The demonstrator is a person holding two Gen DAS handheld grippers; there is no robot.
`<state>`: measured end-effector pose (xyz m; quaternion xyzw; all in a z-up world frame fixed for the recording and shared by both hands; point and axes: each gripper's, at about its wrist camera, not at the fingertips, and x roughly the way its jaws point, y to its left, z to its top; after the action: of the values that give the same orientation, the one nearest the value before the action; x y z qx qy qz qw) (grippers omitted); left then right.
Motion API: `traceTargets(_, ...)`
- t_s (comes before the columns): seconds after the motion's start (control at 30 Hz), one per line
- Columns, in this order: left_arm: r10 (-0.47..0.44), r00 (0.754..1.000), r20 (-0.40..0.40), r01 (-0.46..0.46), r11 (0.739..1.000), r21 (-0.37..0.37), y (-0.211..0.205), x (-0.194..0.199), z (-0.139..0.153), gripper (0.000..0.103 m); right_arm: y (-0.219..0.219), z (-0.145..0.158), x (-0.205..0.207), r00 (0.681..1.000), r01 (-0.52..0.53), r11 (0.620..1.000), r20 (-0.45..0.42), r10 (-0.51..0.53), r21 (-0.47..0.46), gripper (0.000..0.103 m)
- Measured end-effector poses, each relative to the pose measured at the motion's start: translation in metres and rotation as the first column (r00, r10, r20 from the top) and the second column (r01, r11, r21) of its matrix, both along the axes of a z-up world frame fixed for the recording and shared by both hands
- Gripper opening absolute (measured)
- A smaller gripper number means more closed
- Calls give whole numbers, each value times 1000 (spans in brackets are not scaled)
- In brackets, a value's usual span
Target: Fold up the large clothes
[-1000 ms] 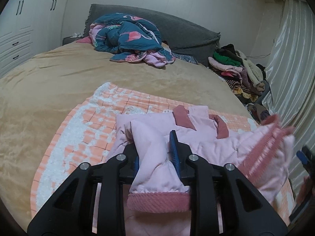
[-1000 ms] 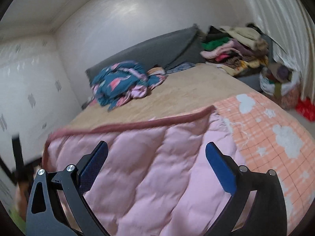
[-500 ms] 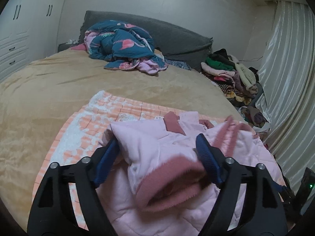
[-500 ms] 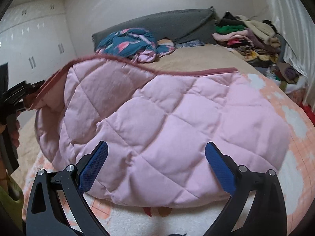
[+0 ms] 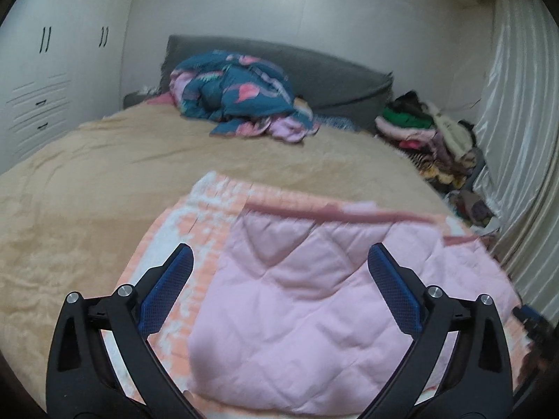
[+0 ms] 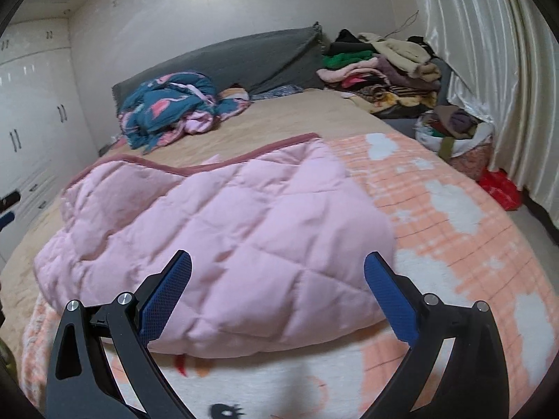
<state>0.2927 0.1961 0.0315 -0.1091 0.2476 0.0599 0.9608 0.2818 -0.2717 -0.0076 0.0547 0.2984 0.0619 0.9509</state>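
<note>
The pink quilted garment [image 5: 307, 310] lies folded over on the peach checked blanket [image 6: 436, 209] at the near end of the bed [image 5: 104, 174], its dark-pink trimmed edge [image 5: 335, 211] turned away toward the headboard. From the left tongs [image 5: 279, 279] it sits straight ahead and below, filling the space between the 2 blue pads and running off to the right; from the right tongs [image 6: 277, 279] it lies ahead and to the left, with bare blanket to the right. Its long axis seems to run crosswise to both tongs, roughly side to side across the bed. The left tongs have just been opening and now stand wide apart, with the garment lying beneath the gap and no pad pressing on it, so they hold nothing. The right tongs are also spread wide and empty, hanging over the garment's near rounded fold. Both look about equally near; the right faces the near fold squarely, while the left looks over the garment's left side, so the next fold probably turns on which side edge each one takes. The fold reads as 1 step done, with the bundle still bulky.
</note>
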Motion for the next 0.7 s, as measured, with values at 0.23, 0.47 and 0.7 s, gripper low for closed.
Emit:
traceTargets(0.23, -24, 984, -174, 24, 1000, -2, 8, 2, -52, 94, -11, -17, 32, 996, 46, 991, -76, -56, -128, 99)
traceTargets(0.47, -52, 960, -274, 42, 998, -42, 8, -4, -84, 94, -11, -20, 63, 990, -30, 985, -143, 6, -169, 99)
traceTargets(0.7, -58, 949, -308, 39, 997, -68, 9, -1, -101, 94, -14, -34, 81, 979, -92, 986, -193, 65, -135, 98)
